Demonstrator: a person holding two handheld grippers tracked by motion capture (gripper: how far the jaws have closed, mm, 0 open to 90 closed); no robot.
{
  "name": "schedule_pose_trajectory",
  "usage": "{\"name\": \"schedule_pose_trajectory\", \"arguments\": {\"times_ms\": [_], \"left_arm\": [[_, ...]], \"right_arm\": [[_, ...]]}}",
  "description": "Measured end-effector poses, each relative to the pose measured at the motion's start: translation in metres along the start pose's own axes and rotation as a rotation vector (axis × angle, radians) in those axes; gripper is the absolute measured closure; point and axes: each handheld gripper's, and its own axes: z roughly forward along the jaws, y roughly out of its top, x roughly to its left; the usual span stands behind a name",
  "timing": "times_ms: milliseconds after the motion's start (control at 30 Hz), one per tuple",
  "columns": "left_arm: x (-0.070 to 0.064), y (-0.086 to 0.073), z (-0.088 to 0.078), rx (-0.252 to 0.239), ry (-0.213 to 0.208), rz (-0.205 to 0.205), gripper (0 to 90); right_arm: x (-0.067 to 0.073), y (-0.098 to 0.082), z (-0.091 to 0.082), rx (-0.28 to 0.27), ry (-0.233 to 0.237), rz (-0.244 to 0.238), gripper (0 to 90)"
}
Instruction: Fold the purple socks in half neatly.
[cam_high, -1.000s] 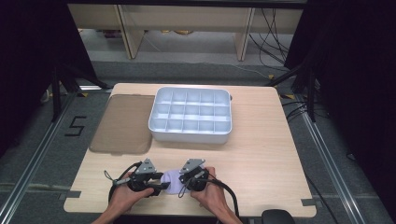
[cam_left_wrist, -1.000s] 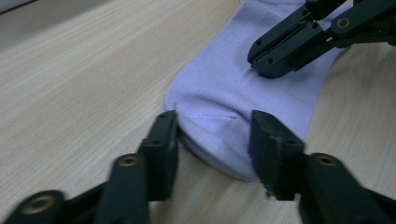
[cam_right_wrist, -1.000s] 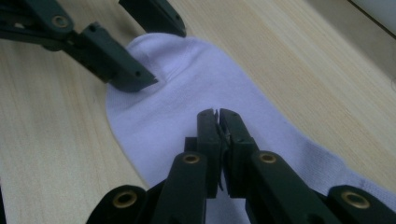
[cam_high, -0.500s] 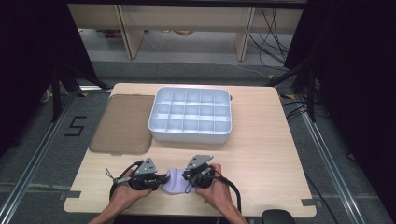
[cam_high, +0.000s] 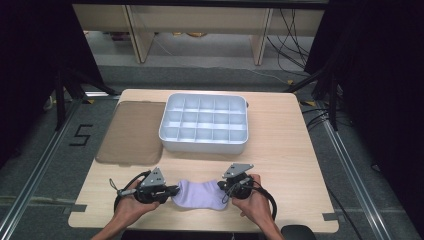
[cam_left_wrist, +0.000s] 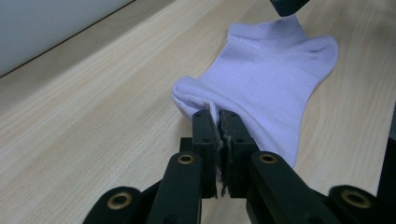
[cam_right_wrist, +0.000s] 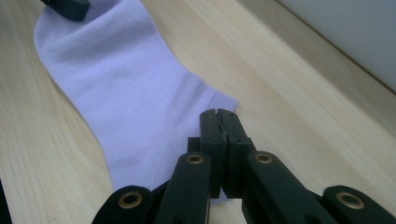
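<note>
- We are gripping a lilac sock at both ends near the table's six o'clock edge, where it is lying flat on the pale wood between our two tools.
- Our left gripper is clamping the sock's end at nine o'clock; in the left gripper view the jaws are pinched tight on a fold of the fabric, with cloth bunching up around the tips.
- Our right gripper is holding the opposite end at three o'clock; in the right gripper view its jaws are pressed together over the sock's edge.
- A white compartment tray is sitting at twelve o'clock from the sock, well apart from it, its grid of cells showing pale and bare.
- A brown translucent lid is lying flat at about ten o'clock, just beside the tray's left wall.
- Nothing on the wood is standing between the sock and the tray; black cables are looping behind both grippers toward our wrists.
- Beyond the table, at twelve o'clock, wooden furniture legs and loose wires are resting on a grey floor.
</note>
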Motion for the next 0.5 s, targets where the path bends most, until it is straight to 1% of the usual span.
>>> {"name": "schedule_pose_trajectory", "arguments": {"times_ms": [33, 67, 100, 133, 167, 200, 233, 267, 300, 333, 367, 400, 433, 467, 500], "left_arm": [[0.000, 0.000, 0.000, 0.000, 0.000, 0.000, 85.4], [-0.002, 0.000, 0.000, -0.012, -0.009, -0.031, 85.4], [0.001, 0.001, -0.004, -0.013, -0.006, -0.012, 85.5], [0.002, 0.001, -0.005, -0.016, -0.004, -0.019, 85.4], [0.002, 0.001, -0.006, -0.023, 0.001, -0.032, 85.4], [0.004, 0.001, -0.008, -0.017, 0.000, -0.010, 85.4], [0.003, 0.002, -0.008, -0.035, -0.001, -0.028, 85.4], [0.003, 0.003, -0.009, -0.038, -0.006, -0.032, 85.4], [0.001, 0.005, -0.009, -0.045, -0.010, -0.038, 85.4], [-0.001, 0.007, -0.010, -0.045, -0.020, -0.031, 85.5], [-0.003, 0.009, -0.010, -0.045, -0.013, -0.018, 85.4], [-0.007, 0.011, -0.010, -0.064, -0.024, -0.027, 85.5], [-0.008, 0.014, -0.010, -0.071, -0.031, -0.019, 85.5], [-0.010, 0.016, -0.010, -0.074, -0.032, -0.015, 85.5], [-0.011, 0.018, -0.009, -0.084, -0.038, -0.012, 85.5]], "right_arm": [[0.000, 0.000, 0.000, 0.000, 0.000, 0.000, 90.0], [0.001, 0.000, 0.002, 0.008, 0.003, -0.005, 90.0], [0.004, -0.001, 0.006, 0.043, 0.020, -0.008, 90.0], [0.006, -0.001, 0.008, 0.050, 0.020, -0.011, 90.0], [0.008, -0.002, 0.011, 0.065, 0.033, -0.008, 90.0], [0.009, -0.002, 0.013, 0.084, 0.046, -0.021, 90.0], [0.010, -0.001, 0.016, 0.082, 0.054, -0.027, 90.0], [0.014, 0.000, 0.017, 0.088, 0.056, -0.013, 90.0], [0.017, 0.001, 0.020, 0.094, 0.049, -0.015, 90.0], [0.019, 0.003, 0.023, 0.098, 0.052, -0.024, 90.0], [0.022, 0.005, 0.025, 0.098, 0.065, -0.022, 90.0], [0.023, 0.007, 0.026, 0.106, 0.071, -0.044, 90.0], [0.024, 0.008, 0.029, 0.093, 0.080, -0.042, 90.0], [0.026, 0.009, 0.028, 0.117, 0.063, -0.022, 90.0], [0.026, 0.009, 0.030, 0.093, 0.074, -0.041, 90.0]]}}
